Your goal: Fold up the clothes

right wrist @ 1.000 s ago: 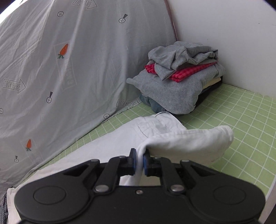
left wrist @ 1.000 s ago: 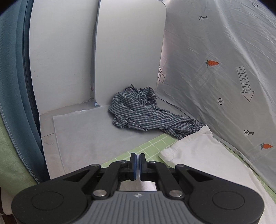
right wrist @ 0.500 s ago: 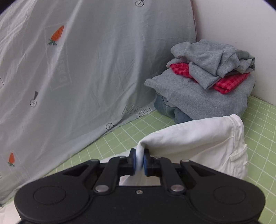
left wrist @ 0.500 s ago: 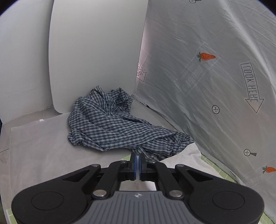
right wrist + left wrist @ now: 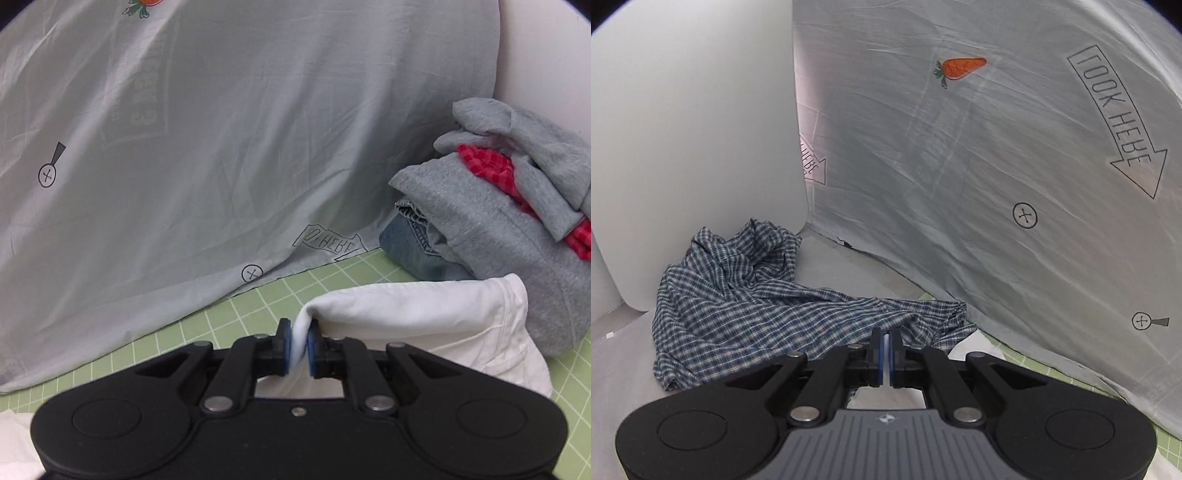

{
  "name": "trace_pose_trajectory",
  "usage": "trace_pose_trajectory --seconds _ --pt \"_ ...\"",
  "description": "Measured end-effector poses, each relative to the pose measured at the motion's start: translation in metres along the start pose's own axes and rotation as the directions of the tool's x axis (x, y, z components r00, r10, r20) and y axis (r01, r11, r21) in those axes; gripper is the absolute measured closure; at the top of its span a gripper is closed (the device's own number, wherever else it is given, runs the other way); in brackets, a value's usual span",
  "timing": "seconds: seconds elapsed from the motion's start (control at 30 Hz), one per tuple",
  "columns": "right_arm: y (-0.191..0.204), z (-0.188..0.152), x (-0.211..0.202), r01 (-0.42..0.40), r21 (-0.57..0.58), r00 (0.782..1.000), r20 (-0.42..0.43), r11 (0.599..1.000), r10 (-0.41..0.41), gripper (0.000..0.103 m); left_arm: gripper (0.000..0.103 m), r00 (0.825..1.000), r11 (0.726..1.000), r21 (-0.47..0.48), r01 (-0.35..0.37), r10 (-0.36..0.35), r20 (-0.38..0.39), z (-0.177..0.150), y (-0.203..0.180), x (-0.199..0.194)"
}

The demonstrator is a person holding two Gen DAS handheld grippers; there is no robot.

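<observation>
Right tool [image 5: 299,347]: pads clamped on a bunched fold of white garment [image 5: 417,314], lifted above green grid mat [image 5: 229,328], drooping rightward against stacked folded clothes [image 5: 491,221]. Left tool [image 5: 885,350]: pads pressed together on a thin white edge, apparently the same garment. Crumpled blue checked shirt [image 5: 757,302] just ahead, on grey cloth. Printed grey sheet [image 5: 997,166] hanging behind.

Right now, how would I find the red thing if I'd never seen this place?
Look at the pile of folded clothes in the corner of the green grid mat. The red checked cloth is sandwiched between grey garments near the top, the only bright red piece there.
</observation>
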State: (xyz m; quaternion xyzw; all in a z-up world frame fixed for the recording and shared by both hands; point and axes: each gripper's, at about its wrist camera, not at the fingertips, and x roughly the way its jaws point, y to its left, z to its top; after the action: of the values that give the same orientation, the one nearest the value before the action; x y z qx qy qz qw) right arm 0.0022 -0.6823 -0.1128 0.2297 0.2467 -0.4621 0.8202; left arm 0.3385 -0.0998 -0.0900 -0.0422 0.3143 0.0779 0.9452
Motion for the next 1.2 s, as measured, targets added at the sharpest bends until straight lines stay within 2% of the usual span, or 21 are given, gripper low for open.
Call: trace_pose_trajectory --seconds 0.23,0.3,0.33,0.37,0.4,0.43,0.47,0.5,0.57,0.7,0.77,0.9,1.03,1.07,1.13,1.2 --pt "0.002 0.027 0.055 0.003 0.090 1.000 0.004 0.996 -0.003 0.090 0.098 0.997 0.997 0.007 0.081 -0.081 0.013 0.027 -0.054 0.058" --pt "0.004 0.029 0.067 0.002 0.086 0.999 -0.050 0.996 0.003 0.076 0.092 0.997 0.996 0.022 0.081 -0.081 0.008 0.028 -0.065 0.067" --pt "0.004 0.029 0.069 -0.006 0.081 0.998 -0.068 0.997 0.011 0.058 0.084 0.997 0.997 0.034 0.073 -0.073 0.008 0.027 -0.067 0.065" --pt "0.004 0.026 0.062 -0.017 0.062 0.998 -0.054 0.998 0.021 0.045 0.077 0.998 0.997 0.041 0.068 -0.069 0.008 0.024 -0.067 0.062" --pt "0.005 0.022 0.050 -0.026 0.027 0.999 -0.024 0.999 0.026 0.039 0.060 0.998 0.997 0.040 0.069 -0.070 0.010 0.018 -0.063 0.054" --pt "0.006 0.017 0.039 -0.033 -0.008 0.999 0.007 0.999 0.033 0.020 0.042 0.997 0.997 0.039 0.070 -0.071 0.012 0.012 -0.059 0.046" --pt "0.007 0.011 0.027 -0.029 -0.041 0.999 0.031 0.999 0.030 0.004 0.034 0.997 0.997 0.038 0.071 -0.072 0.014 0.006 -0.055 0.039" --pt "0.007 0.004 0.014 -0.020 -0.066 0.999 0.041 0.998 0.023 0.003 0.029 0.997 0.997 0.038 0.070 -0.071 0.006 -0.002 -0.049 0.030" --pt "0.006 -0.015 -0.010 -0.017 -0.096 0.999 0.032 0.995 0.020 0.002 0.029 0.997 0.997 0.041 0.063 -0.060 -0.056 -0.023 -0.034 0.016" --pt "-0.012 -0.066 -0.047 0.017 -0.055 0.998 -0.058 0.998 -0.020 0.003 0.029 0.980 1.000 0.009 0.027 -0.025 -0.200 -0.073 0.005 -0.017" --pt "-0.026 -0.089 -0.056 0.059 0.016 0.992 -0.112 0.998 -0.057 0.002 0.028 0.970 0.999 -0.051 0.018 -0.030 -0.240 -0.090 0.020 -0.027" --pt "-0.061 -0.120 -0.059 0.065 0.218 0.987 -0.156 0.974 -0.031 0.002 0.028 0.951 0.979 -0.204 0.007 -0.069 -0.301 -0.121 0.048 -0.042" --pt "-0.079 -0.117 -0.054 0.070 0.376 0.988 -0.155 0.924 -0.012 0.003 0.028 0.928 0.937 -0.350 -0.015 -0.117 -0.353 -0.151 0.076 -0.058" --pt "-0.083 -0.116 -0.053 0.073 0.421 0.988 -0.153 0.904 -0.009 0.003 0.028 0.926 0.929 -0.371 -0.014 -0.128 -0.355 -0.155 0.080 -0.059" --pt "-0.088 -0.115 -0.055 0.073 0.491 0.989 -0.145 0.868 -0.001 0.003 0.028 0.935 0.933 -0.360 0.006 -0.133 -0.328 -0.154 0.076 -0.055" --pt "-0.090 -0.116 -0.058 0.083 0.520 0.989 -0.147 0.850 -0.007 0.003 0.028 0.940 0.943 -0.331 -0.024 -0.091 -0.328 -0.149 0.071 -0.046"
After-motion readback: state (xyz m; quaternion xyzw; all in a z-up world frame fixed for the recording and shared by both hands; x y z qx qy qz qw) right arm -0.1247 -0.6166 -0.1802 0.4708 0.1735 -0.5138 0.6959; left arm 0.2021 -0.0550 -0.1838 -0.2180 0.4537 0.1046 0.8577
